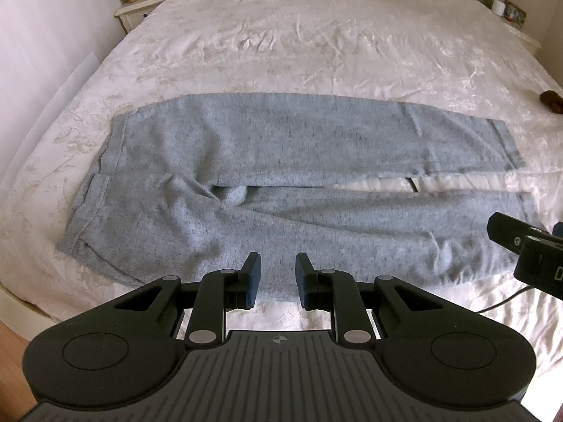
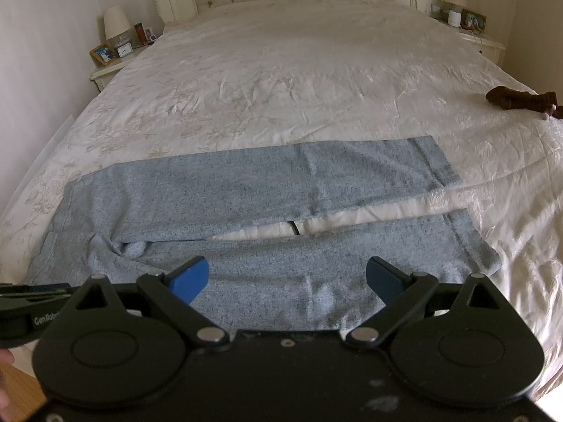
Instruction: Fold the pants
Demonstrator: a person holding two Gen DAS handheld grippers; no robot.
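Grey sweatpants [image 1: 281, 176] are lying flat along the bed's [image 1: 316, 35] near edge, both tools hovering spread over them: left tool [image 1: 278, 274], right tool [image 2: 286, 281].

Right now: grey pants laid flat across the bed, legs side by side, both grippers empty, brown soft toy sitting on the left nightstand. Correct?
Not quite. The brown soft toy lies on the bed near its right edge, not on the left nightstand; the right wrist view shows it. The rest holds: grey pants flat, legs side by side, left gripper and right gripper both empty.
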